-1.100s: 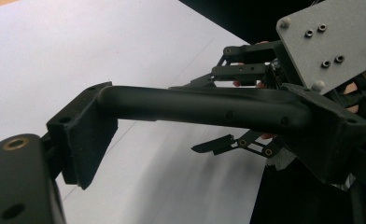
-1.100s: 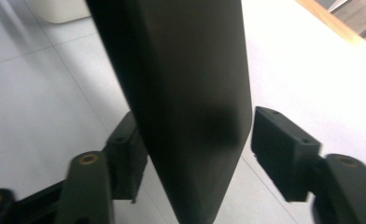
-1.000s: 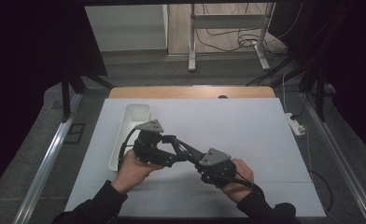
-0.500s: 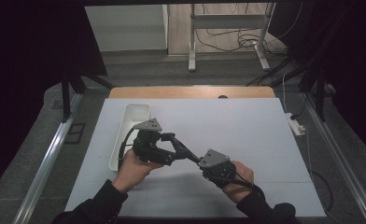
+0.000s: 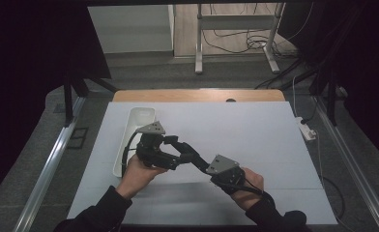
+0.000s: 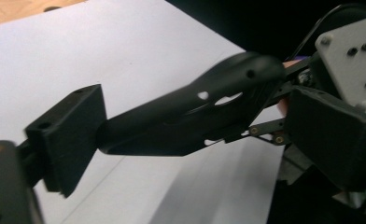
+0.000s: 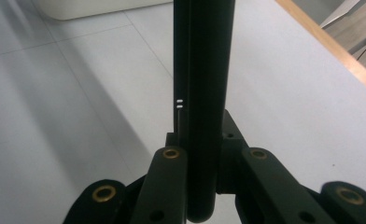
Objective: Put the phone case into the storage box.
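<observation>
My left gripper is held in a hand over the left middle of the white table. It is open: in the left gripper view one of its pads stands far to the left. My right gripper reaches up-left from the other hand with its jaws pressed flat together and nothing between them. In the left gripper view, the right gripper's tip rests against that pad. The right gripper view looks along the shut right gripper toward the table.
A long white tray lies just left of the left hand, and its edge shows in the right gripper view. A wooden table edge runs along the far side. A white power strip sits off the right edge.
</observation>
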### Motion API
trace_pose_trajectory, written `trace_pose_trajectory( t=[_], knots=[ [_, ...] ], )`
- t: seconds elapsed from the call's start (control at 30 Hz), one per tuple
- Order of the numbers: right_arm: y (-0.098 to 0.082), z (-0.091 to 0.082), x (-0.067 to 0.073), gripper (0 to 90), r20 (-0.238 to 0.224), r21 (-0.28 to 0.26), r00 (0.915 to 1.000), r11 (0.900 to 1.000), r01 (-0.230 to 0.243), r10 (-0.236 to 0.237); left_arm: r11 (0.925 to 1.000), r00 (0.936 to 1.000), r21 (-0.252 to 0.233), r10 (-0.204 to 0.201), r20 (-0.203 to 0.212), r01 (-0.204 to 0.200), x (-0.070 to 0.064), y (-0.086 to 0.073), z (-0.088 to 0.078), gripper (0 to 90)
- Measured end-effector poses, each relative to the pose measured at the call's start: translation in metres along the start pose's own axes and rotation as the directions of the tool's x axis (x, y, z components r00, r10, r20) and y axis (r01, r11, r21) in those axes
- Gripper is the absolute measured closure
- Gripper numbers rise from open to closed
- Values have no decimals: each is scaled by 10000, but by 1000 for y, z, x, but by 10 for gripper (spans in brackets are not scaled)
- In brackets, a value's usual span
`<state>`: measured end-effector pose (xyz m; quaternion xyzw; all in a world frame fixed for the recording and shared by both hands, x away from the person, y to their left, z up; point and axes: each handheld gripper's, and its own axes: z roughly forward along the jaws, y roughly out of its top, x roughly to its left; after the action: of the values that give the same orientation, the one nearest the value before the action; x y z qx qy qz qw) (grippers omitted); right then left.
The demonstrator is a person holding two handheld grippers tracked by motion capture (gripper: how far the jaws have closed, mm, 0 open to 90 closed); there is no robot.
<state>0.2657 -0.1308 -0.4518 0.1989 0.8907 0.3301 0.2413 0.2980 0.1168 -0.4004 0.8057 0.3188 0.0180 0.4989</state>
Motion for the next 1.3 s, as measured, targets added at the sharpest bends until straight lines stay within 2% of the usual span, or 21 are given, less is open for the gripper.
trace_pose_trajectory(
  t=[0.2,0.4,0.53,0.6,0.63,0.67,0.7,0.73,0.87,0.97,1.1,1.3],
  knots=[
    [-1,-2,-4,840,-524,1,9977,9991,-424,423,9976,9973,40,687,-247,-686,-2,0,-5,33],
    [-3,-6,-10,840,-1255,-49,9886,9964,-841,828,9950,9938,47,1003,-480,-1002,1,-1,-11,18],
    [-5,-10,-15,840,-1718,-284,9766,9902,-1364,1296,9928,9905,126,1198,-671,-1193,2,-3,-14,0],
    [-6,-11,-17,840,-1997,-397,9690,9869,-1565,1456,9919,9904,122,1266,-548,-1261,3,-3,-15,0],
    [-7,-12,-19,840,-2231,-474,9621,9841,-1713,1567,9916,9900,127,1293,-563,-1288,3,-4,-15,0],
    [-8,-13,-21,840,-2344,-543,9593,9831,-1747,1575,9911,9894,142,1330,-588,-1324,3,-4,-14,0],
    [-9,-14,-22,840,-2623,-668,9486,9773,-2008,1770,9911,9897,127,1330,-526,-1325,3,-5,-14,0],
    [-10,-15,-23,840,-2740,-691,9430,9741,-2152,1889,9913,9901,108,1312,-495,-1309,4,-5,-14,0],
    [-13,-16,-27,841,-3040,-762,9276,9651,-2507,2170,9929,9922,-45,1190,-373,-1192,6,-6,-16,0],
    [-15,-17,-28,841,-3409,-885,9102,9558,-2802,2353,9938,9933,-103,1100,-347,-1104,8,-7,-18,0],
    [-15,-18,-27,841,-3567,-997,9049,9537,-2839,2321,9951,9950,-201,967,-255,-972,11,-8,-20,0],
    [-15,-19,-26,841,-3679,-1050,9022,9540,-2808,2250,9957,9960,-273,889,-82,-890,12,-8,-21,22]
  ],
)
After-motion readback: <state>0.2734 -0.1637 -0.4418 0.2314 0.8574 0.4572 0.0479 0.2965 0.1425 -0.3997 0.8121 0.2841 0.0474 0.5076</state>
